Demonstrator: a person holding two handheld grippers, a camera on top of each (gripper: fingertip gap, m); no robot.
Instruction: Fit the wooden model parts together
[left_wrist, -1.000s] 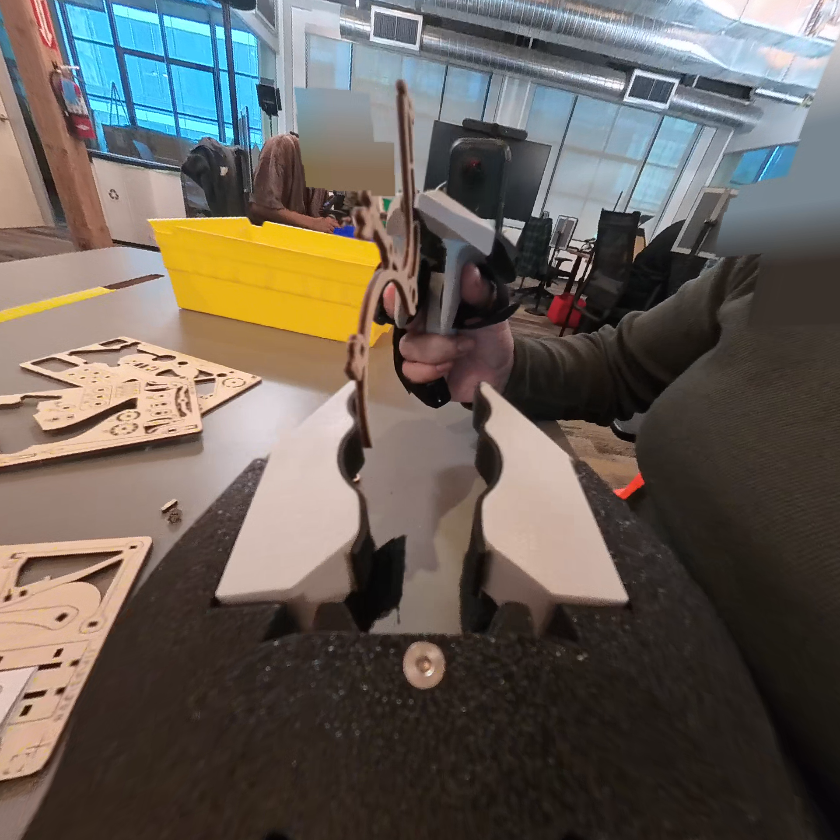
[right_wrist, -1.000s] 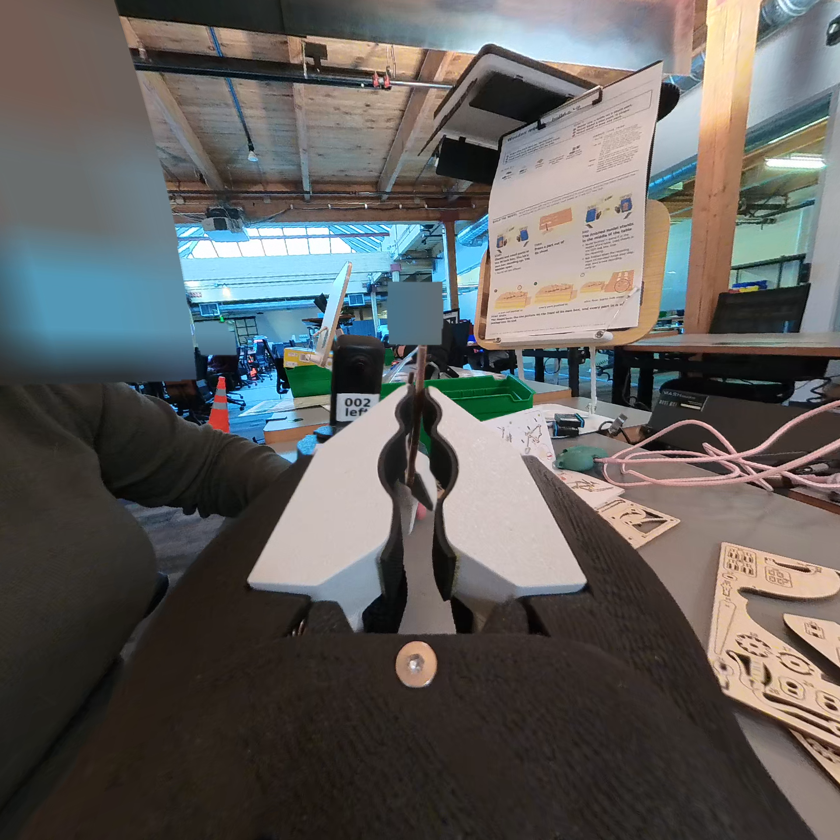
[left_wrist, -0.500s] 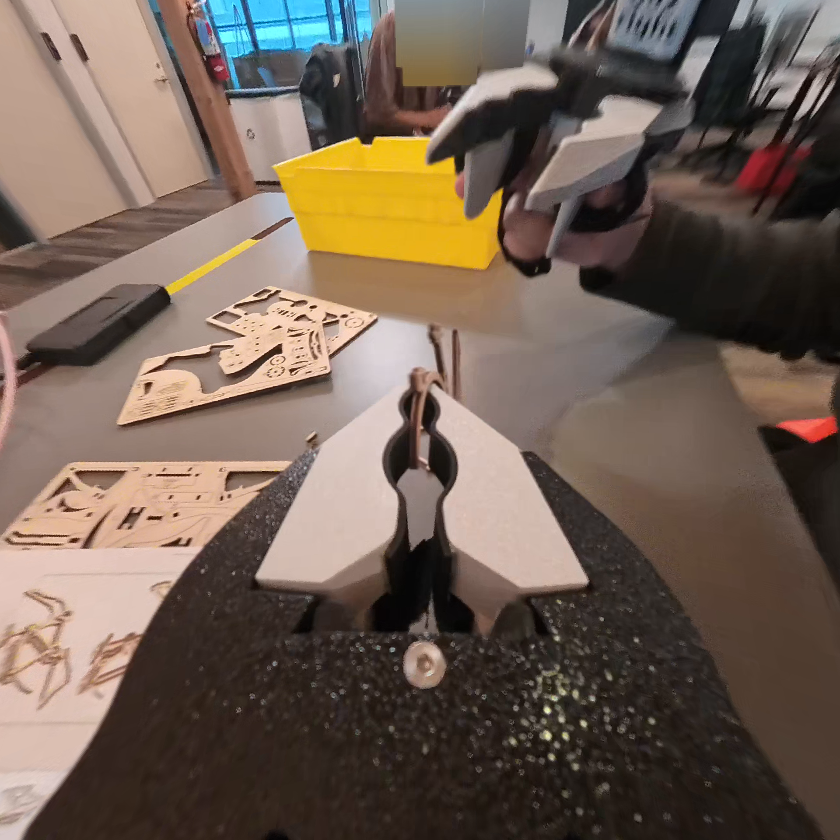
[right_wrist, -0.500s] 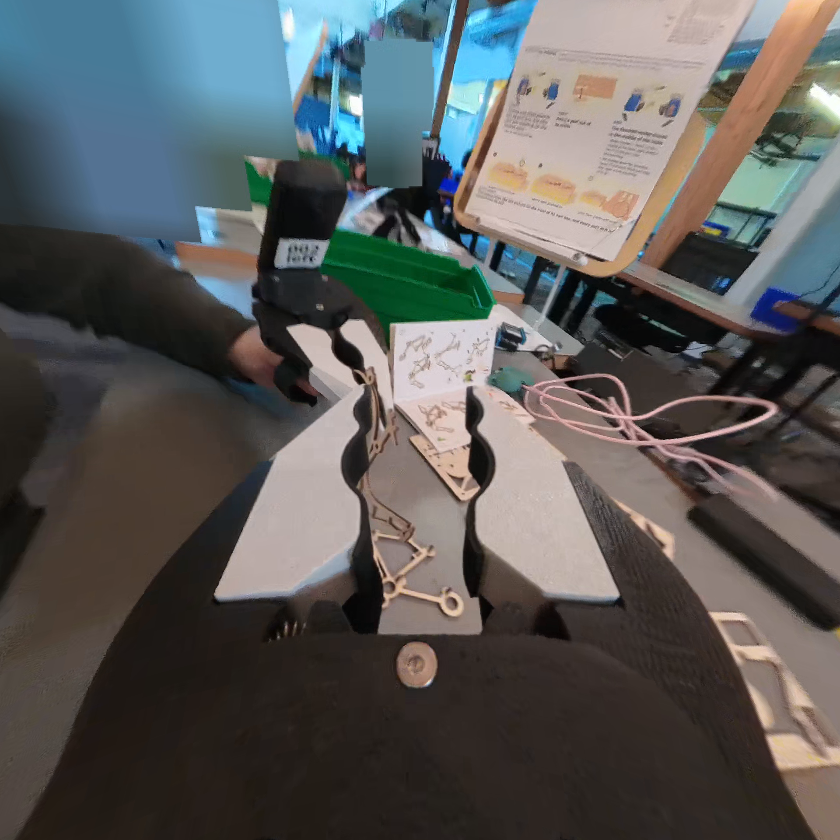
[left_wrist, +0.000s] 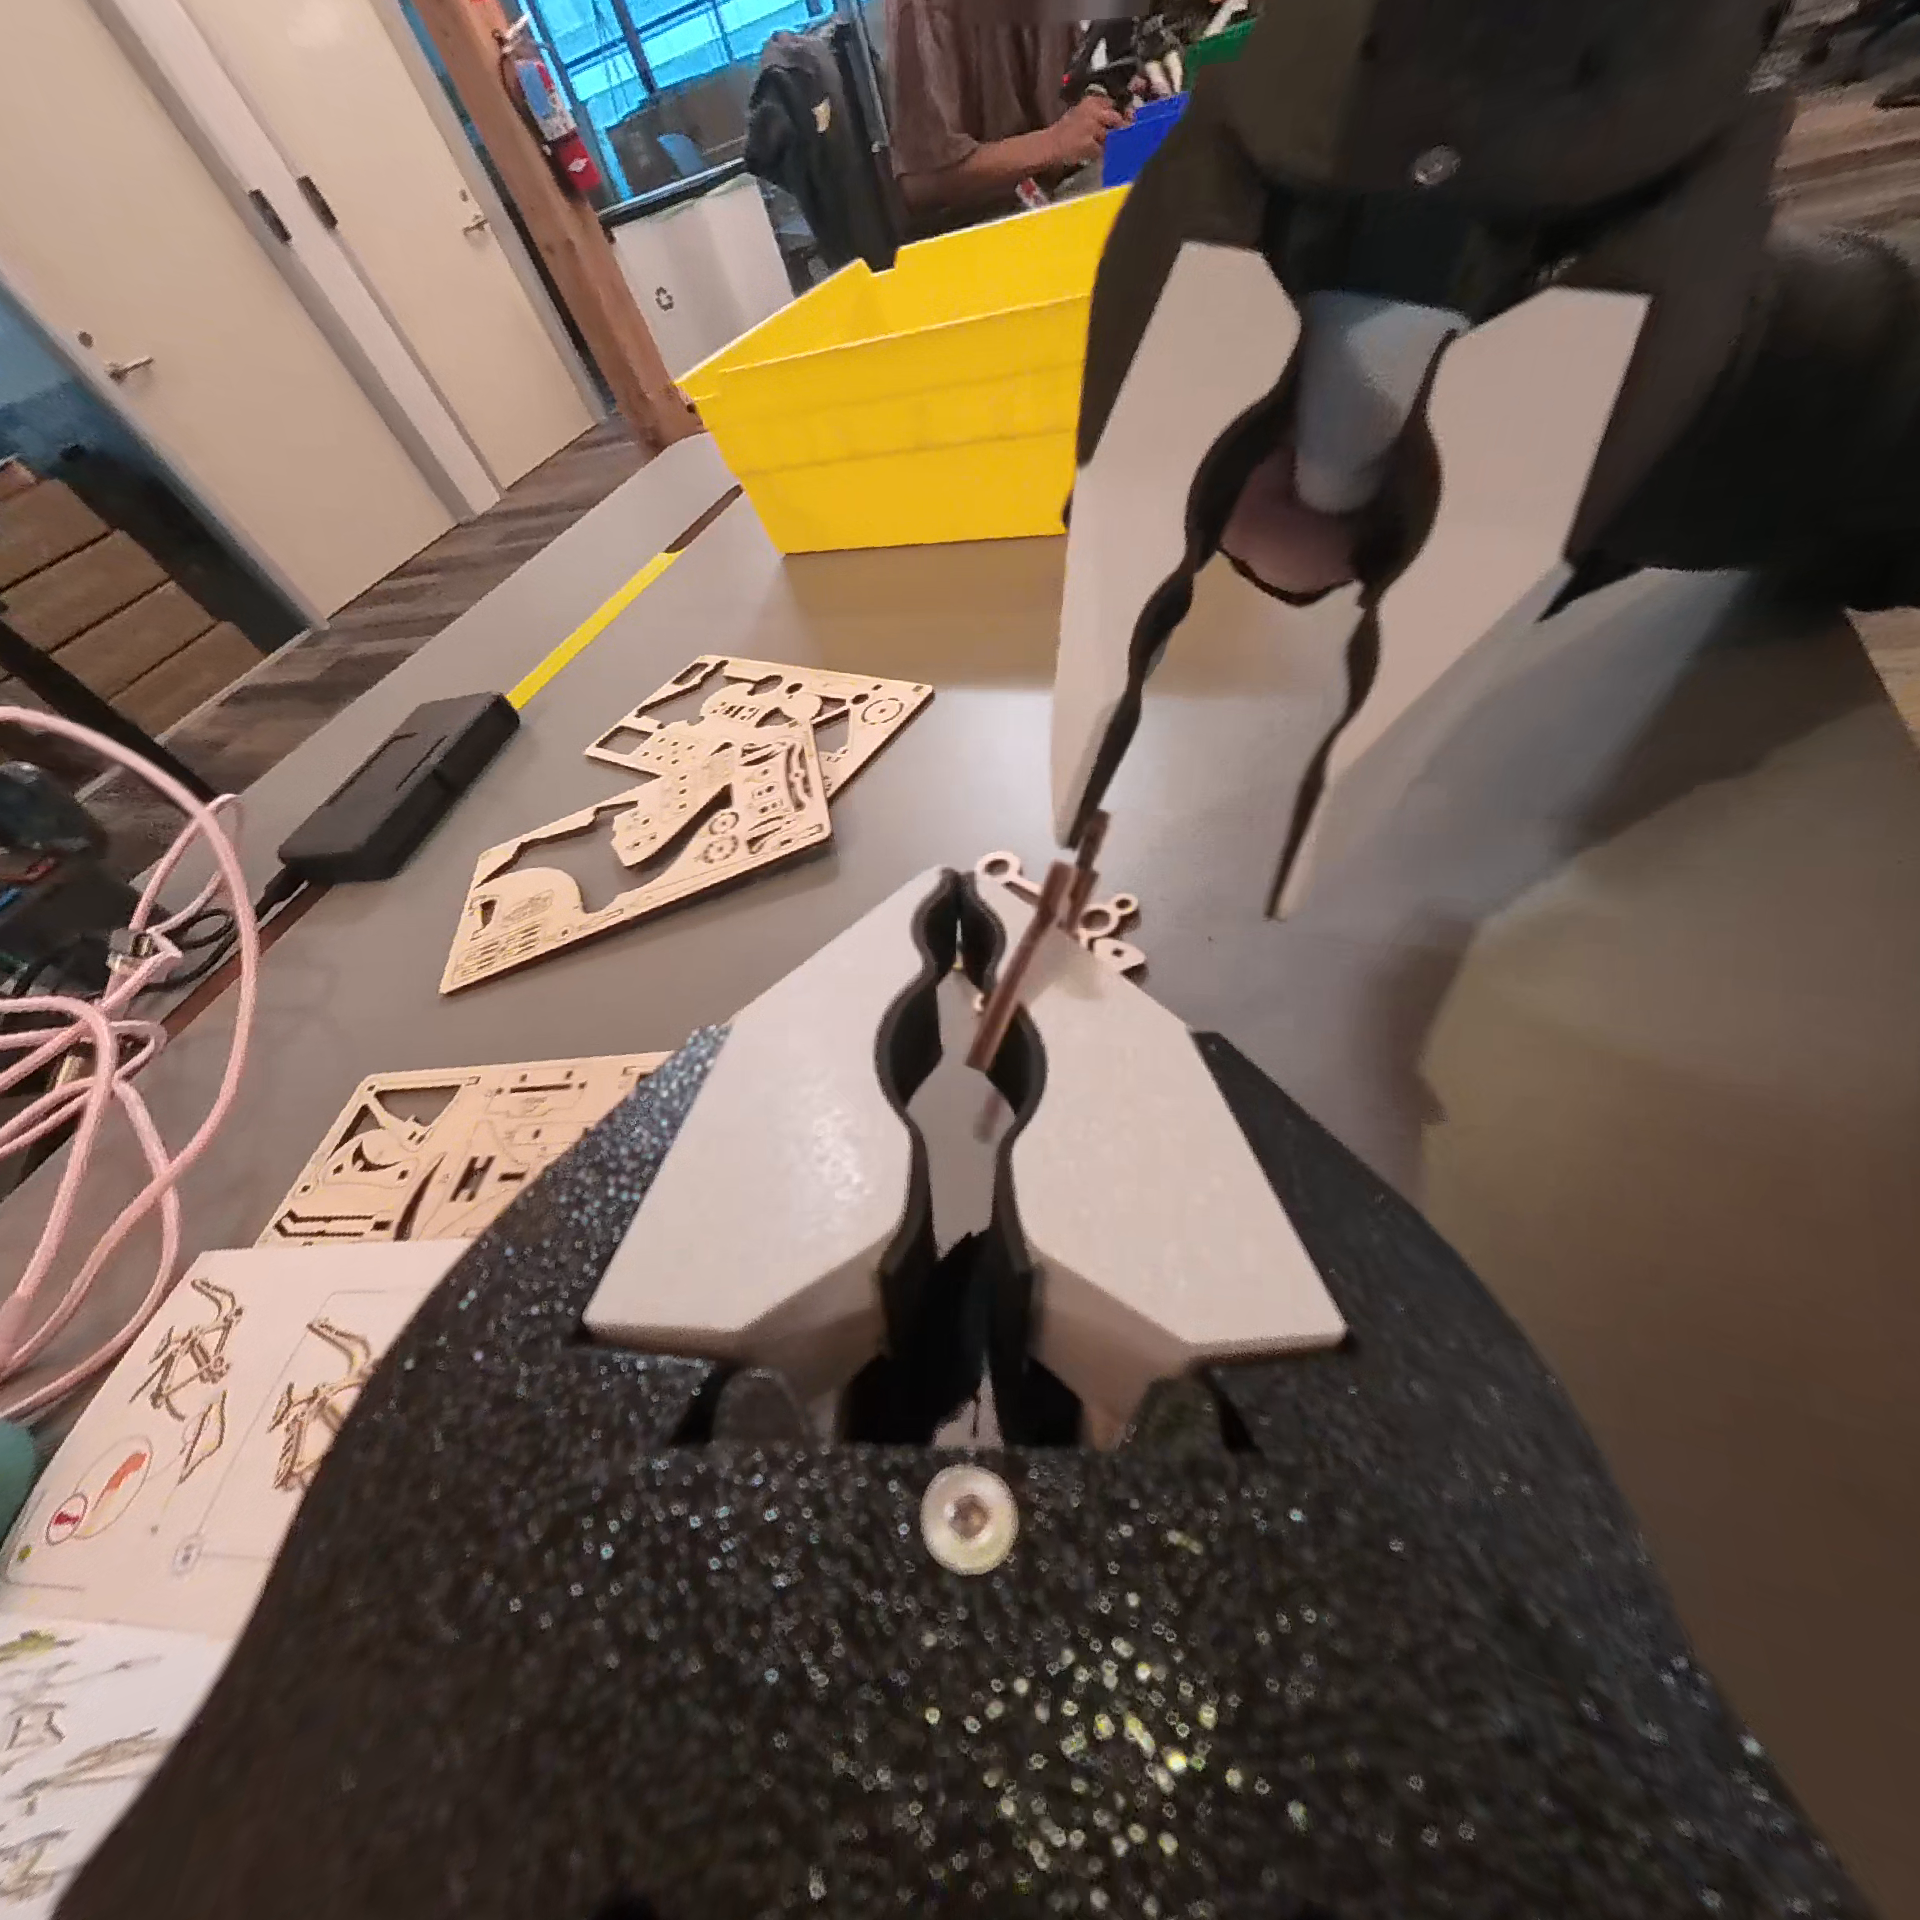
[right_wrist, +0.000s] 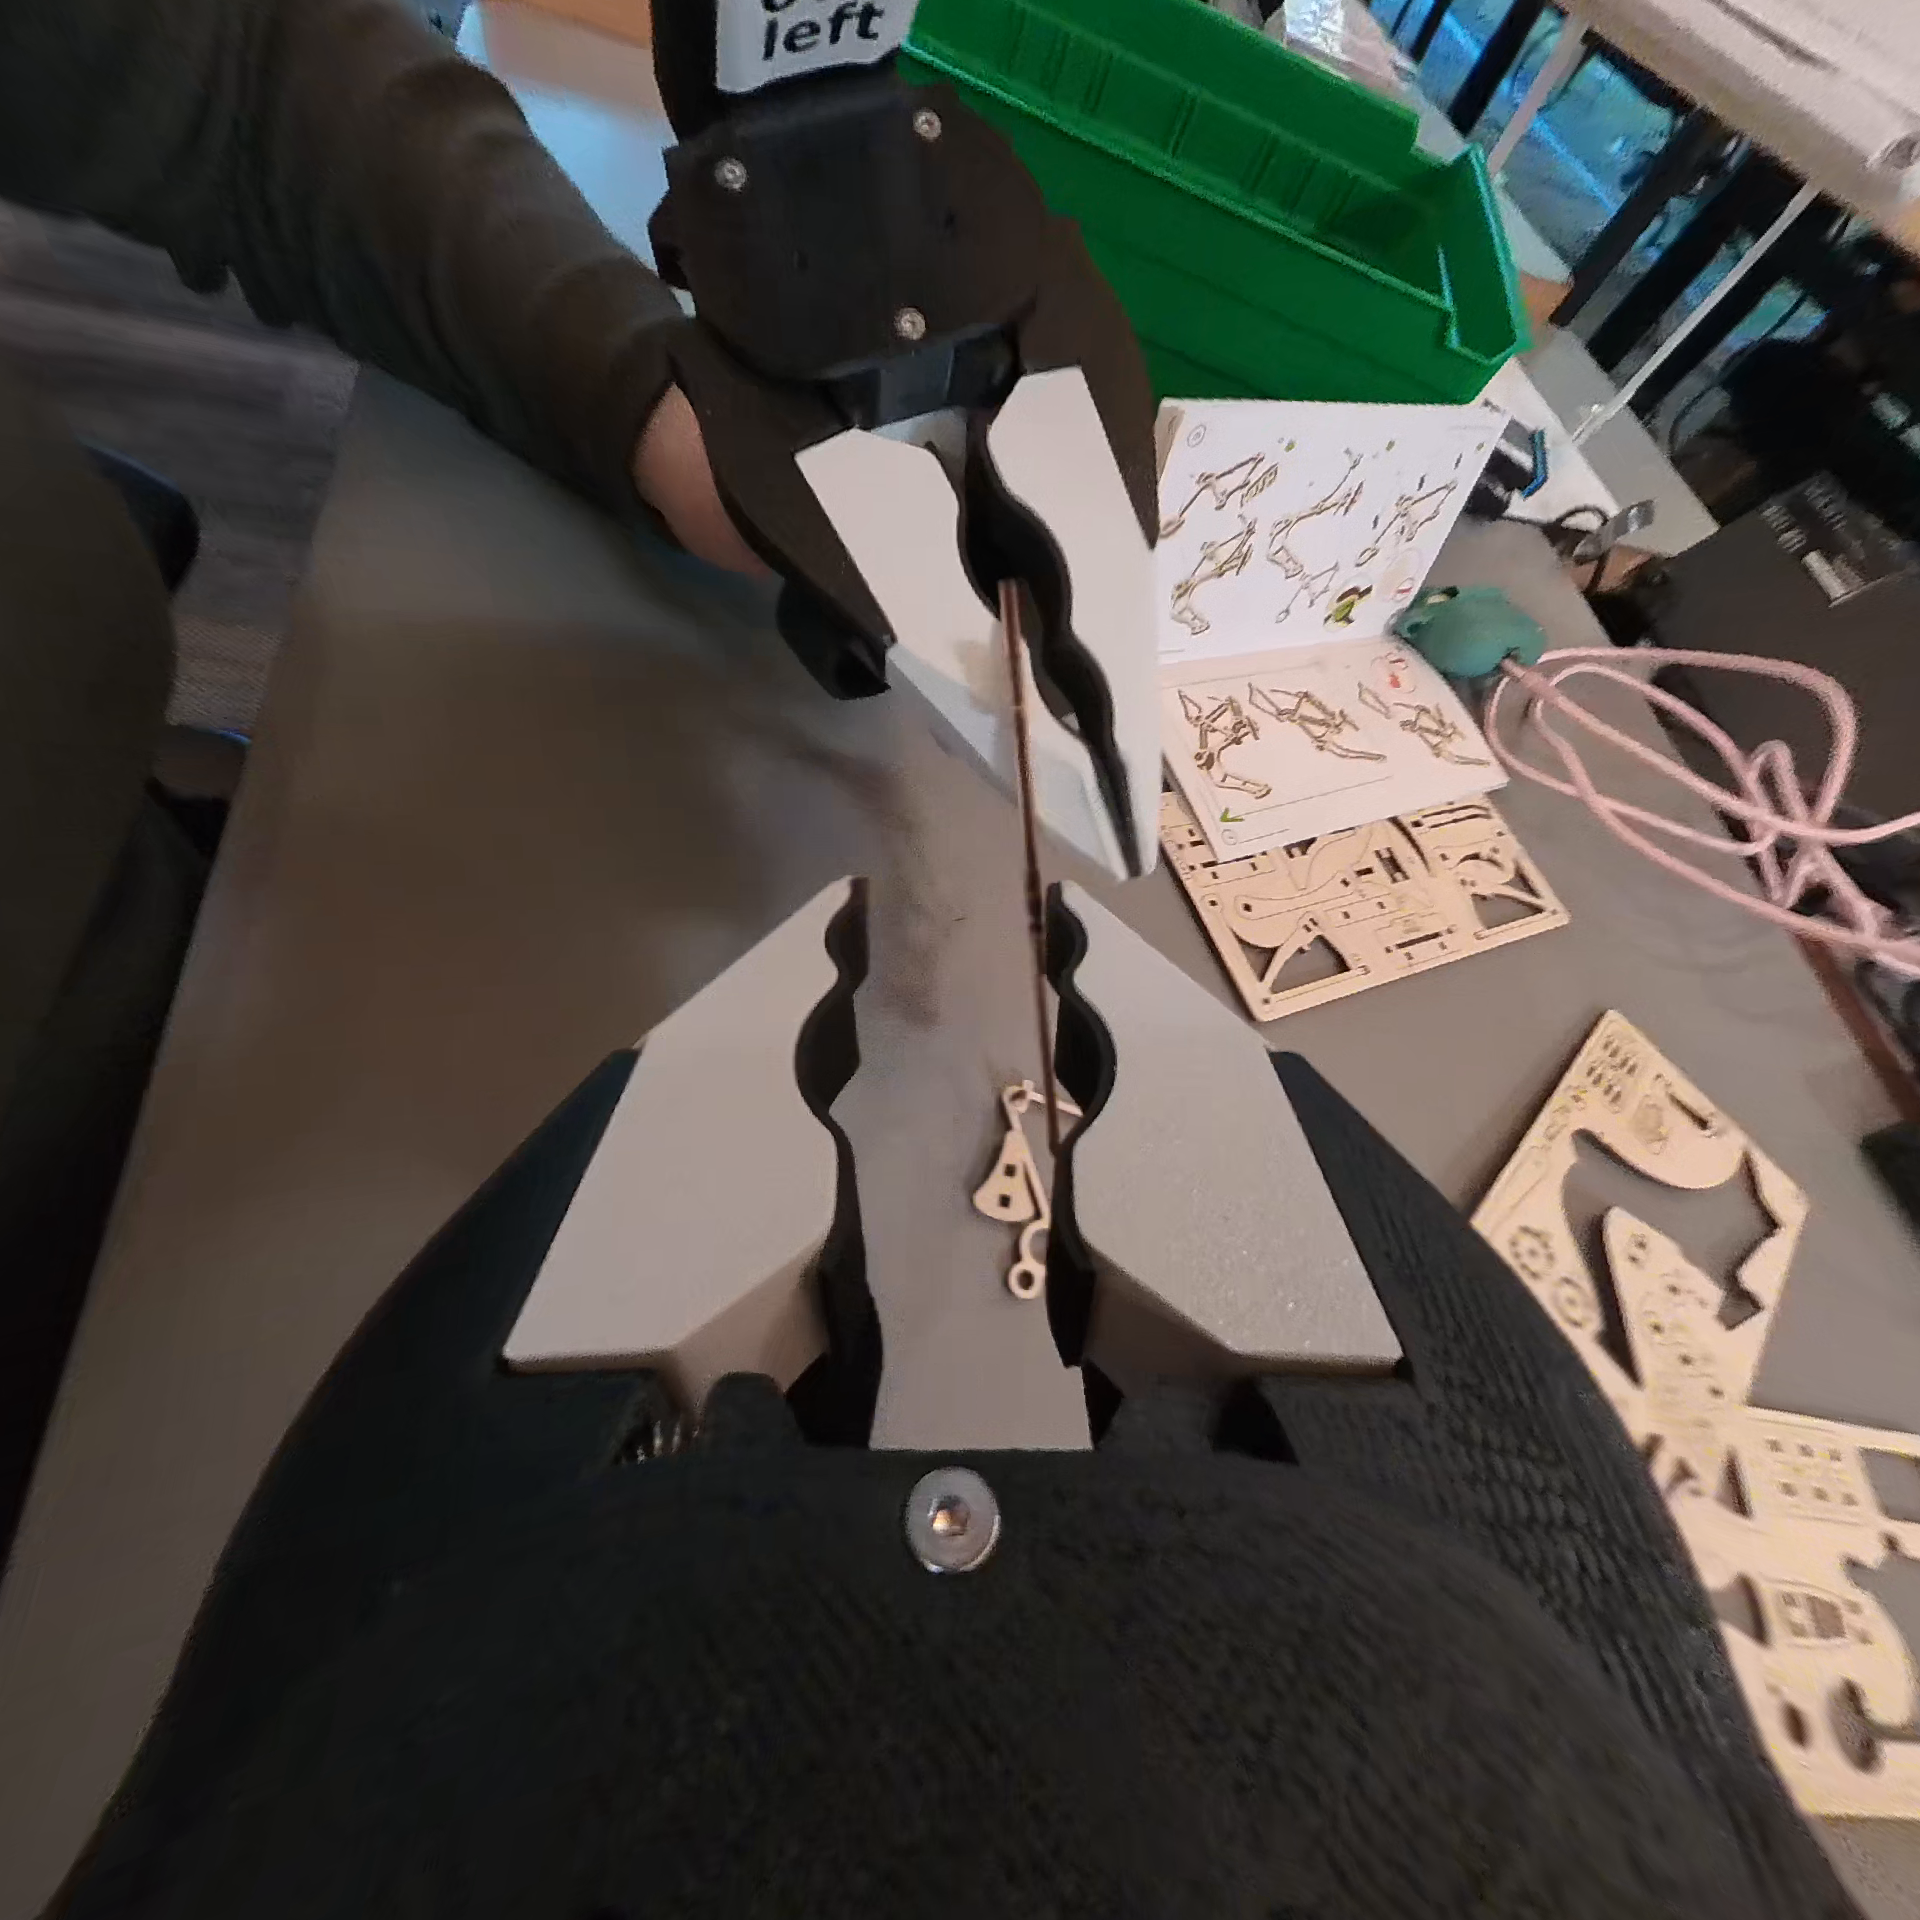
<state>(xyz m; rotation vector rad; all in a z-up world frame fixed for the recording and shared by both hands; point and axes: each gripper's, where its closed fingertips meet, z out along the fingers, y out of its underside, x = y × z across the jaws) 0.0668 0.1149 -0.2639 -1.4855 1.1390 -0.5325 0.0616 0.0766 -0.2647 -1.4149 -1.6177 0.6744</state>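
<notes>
My left gripper (left_wrist: 961, 904) is shut on a thin dark wooden part (left_wrist: 1003, 987), seen edge-on and slanting out past its tips. The right wrist view shows the same left gripper (right_wrist: 1117, 852) from the front, with the wooden part (right_wrist: 1029, 831) reaching down from it toward the table. My right gripper (right_wrist: 956, 894) is open and empty, with the strip's lower end close to the inside of its right finger (right_wrist: 1174, 1195). It hangs over the left gripper in the left wrist view (left_wrist: 1174, 873). A small pale wooden piece (right_wrist: 1010, 1174) lies flat on the grey table, also seen in the left wrist view (left_wrist: 1096, 925).
Laser-cut wooden sheets (left_wrist: 665, 852) (right_wrist: 1351, 914) (right_wrist: 1652, 1226) lie on the table. An instruction booklet (right_wrist: 1309, 582), a pink cable (right_wrist: 1714, 748), a green bin (right_wrist: 1247, 208), a yellow bin (left_wrist: 914, 416) and a black box (left_wrist: 405, 769) surround the work spot. A person sits behind the yellow bin. The small pale wooden piece (right_wrist: 1010, 1174) is about equally far from each gripper, around 9 centimeters.
The wooden part went from my right gripper to my left, which shut on it. The right gripper opened. Both grippers have tilted down and come close together over the table.
</notes>
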